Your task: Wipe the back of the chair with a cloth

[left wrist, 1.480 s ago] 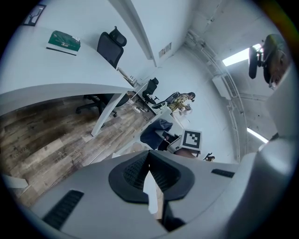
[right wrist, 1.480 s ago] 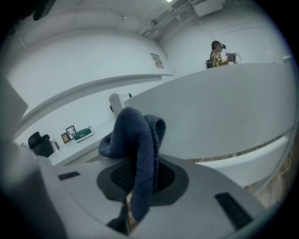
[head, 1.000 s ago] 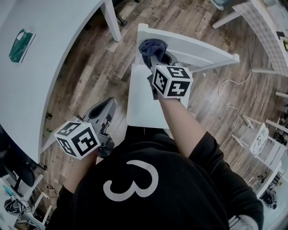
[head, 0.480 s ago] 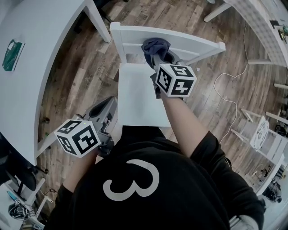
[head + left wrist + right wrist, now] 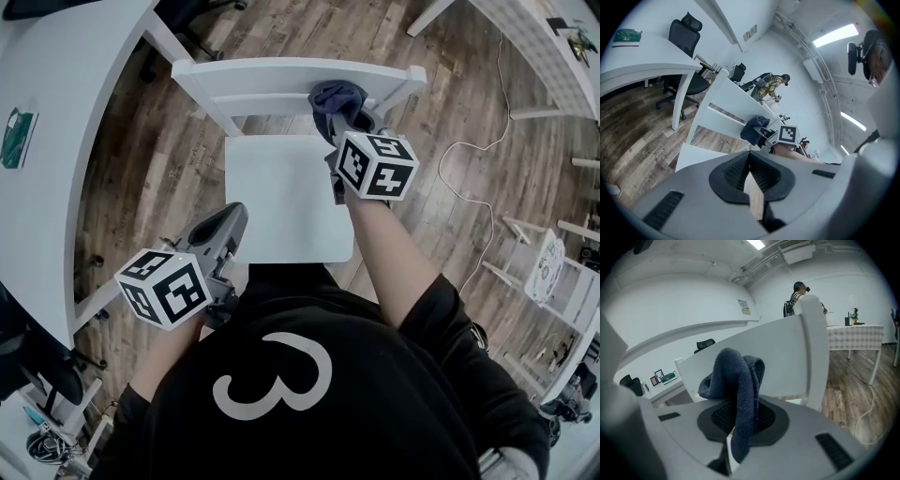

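The chair [image 5: 281, 202] was plain white, and the cloth [image 5: 330, 97] was a dark slate blue. The left gripper [image 5: 223, 225] and the right gripper [image 5: 347, 117] both had pale grey bodies with black ribbed pads on the jaws. Each carried a cube patterned in black-and-white square markers. The floor [image 5: 169, 159] was brown wood-grain planking, streaked light and dark, with a white cable [image 5: 478, 202] on it. The tabletop [image 5: 75, 94] was white and bore a flat green item [image 5: 16, 138]. The person's top [image 5: 309, 412] was black with a white 3.
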{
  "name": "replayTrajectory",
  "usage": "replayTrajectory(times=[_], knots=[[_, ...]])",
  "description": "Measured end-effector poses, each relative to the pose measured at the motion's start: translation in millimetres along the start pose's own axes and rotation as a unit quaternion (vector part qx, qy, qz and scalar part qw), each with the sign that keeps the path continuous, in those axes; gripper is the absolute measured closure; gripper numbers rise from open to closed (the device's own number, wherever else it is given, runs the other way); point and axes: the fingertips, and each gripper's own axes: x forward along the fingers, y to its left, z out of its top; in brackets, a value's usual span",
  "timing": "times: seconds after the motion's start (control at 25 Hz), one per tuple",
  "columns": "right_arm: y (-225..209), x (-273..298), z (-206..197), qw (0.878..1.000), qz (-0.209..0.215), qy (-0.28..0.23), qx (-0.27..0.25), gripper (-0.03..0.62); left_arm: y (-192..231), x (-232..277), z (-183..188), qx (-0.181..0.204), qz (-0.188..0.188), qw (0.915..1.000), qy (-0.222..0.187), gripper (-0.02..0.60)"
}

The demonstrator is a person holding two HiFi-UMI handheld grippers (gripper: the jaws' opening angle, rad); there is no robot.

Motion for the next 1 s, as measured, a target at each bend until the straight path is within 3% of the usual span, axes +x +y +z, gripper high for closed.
replayTrajectory(times=[0.44,0.76,1.0], knots=[[-73,-33,7,1.000,-0.025,-0.011,0.009,0.543,-41,25,-15,0.009,0.003,1.0000,-0.004,0.568],[-78,-38,7,1.000,-0.014,-0.006,0.009,0.543,-48,30,-19,0.002,0.005,0.9999,-0.013,0.568],[-50,-41,6,0.999,0.029,-0.017,-0.016,0.543,-36,23,-19,-0.008,0.006,0.9998,-0.016,0.568]])
